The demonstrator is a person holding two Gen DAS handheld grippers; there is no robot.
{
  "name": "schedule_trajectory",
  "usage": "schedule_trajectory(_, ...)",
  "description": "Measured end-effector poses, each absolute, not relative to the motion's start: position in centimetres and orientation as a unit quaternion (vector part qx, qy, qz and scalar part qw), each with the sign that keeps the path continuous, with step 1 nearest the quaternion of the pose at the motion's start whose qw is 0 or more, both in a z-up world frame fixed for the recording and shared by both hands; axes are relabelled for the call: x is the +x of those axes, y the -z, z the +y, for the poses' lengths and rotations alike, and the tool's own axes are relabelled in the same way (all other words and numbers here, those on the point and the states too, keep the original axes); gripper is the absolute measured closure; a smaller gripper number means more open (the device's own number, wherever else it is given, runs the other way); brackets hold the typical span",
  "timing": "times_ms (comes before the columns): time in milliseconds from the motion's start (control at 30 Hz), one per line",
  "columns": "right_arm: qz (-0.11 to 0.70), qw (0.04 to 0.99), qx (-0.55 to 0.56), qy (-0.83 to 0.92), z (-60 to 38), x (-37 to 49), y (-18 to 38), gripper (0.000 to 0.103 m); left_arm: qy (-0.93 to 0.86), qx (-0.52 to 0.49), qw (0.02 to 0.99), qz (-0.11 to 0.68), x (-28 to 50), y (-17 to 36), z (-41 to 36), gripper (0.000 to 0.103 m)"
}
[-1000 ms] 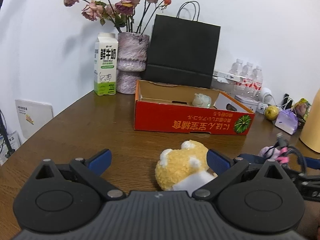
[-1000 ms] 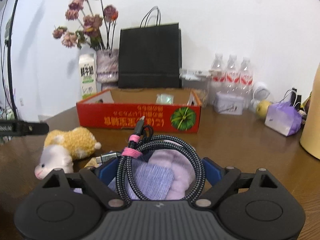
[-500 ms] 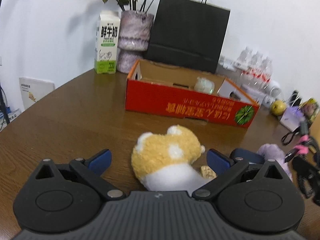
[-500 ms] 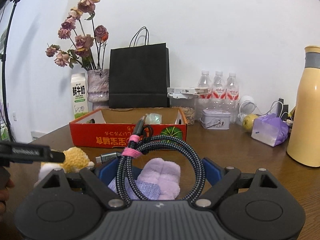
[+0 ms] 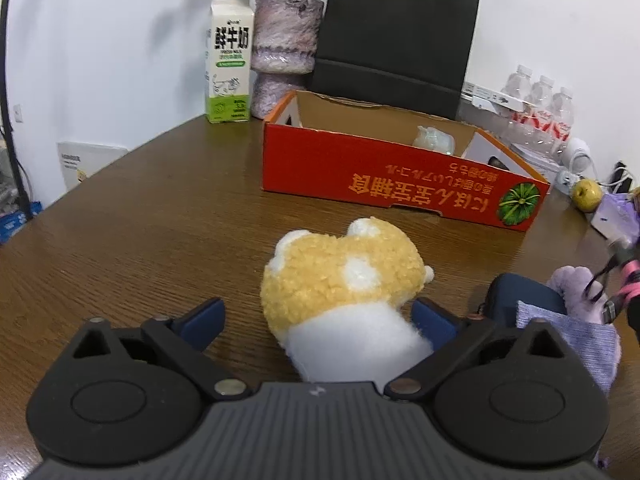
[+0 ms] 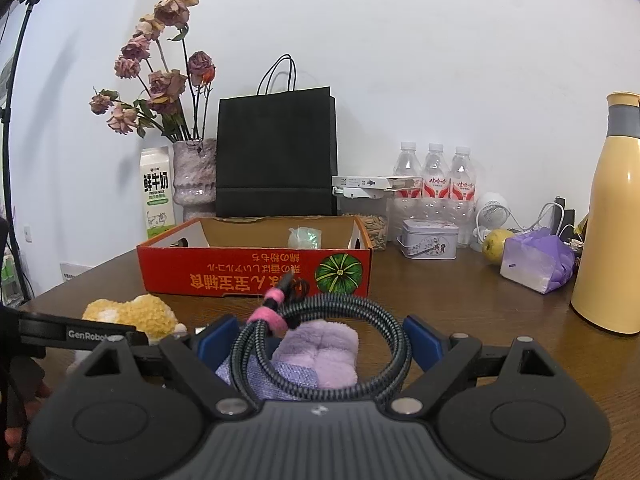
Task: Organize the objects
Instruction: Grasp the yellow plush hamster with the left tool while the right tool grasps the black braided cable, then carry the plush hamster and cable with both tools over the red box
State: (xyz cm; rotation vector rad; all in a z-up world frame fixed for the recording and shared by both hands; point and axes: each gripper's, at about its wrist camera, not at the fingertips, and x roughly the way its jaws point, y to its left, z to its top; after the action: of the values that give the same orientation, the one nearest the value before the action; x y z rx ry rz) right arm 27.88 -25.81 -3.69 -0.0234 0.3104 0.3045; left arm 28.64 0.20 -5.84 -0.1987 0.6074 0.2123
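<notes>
Now the left gripper (image 5: 316, 316), jaws just closing around but not yet squeezing the soft, light yellow plush toy (image 5: 340, 276) lying before the red cardboard box (image 5: 396, 188), should pinch its squashy middle, while the right gripper (image 6: 320, 342) carries a coiled braided cable (image 6: 328, 340).

Both cams low over the table (image 5: 160, 216), looking forward along their fingers toward the back wall. Left wrist view tilts down more, close on the plush (image 5: 340, 276). Right wrist view is nearer level, sitting to the plush's (image 6: 132, 316) right. Shared: red box (image 5: 400, 184) (image 6: 256, 268), black bag (image 5: 396, 32) (image 6: 276, 152), milk carton (image 5: 230, 60) (image 6: 157, 194).
</notes>
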Motion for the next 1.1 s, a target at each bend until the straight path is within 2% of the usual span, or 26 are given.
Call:
schedule_trajectory(33, 0.154, 0.976, -0.012, -0.151, -25.8, 27.9, 3.7, 0.014, -0.095, -0.101, 0.944, 0.298, 28.5, 5.8, 0.3, 0.022)
schedule_trajectory(100, 0.154, 0.976, -0.011, -0.151, -25.8, 27.9, 3.8, 0.014, -0.081, -0.107, 0.946, 0.295, 28.2, 5.7, 0.3, 0.034)
schedule_trajectory(167, 0.154, 0.976, -0.011, -0.151, -25.8, 27.9, 3.8, 0.014, -0.077, -0.101, 0.948, 0.292, 27.8, 5.5, 0.2, 0.038)
schedule_trajectory(1100, 0.128, 0.978, -0.03, -0.161, -25.0, 26.7, 3.1, 0.015, -0.071, -0.086, 0.973, 0.202, 24.0, 2.2, 0.8, 0.041)
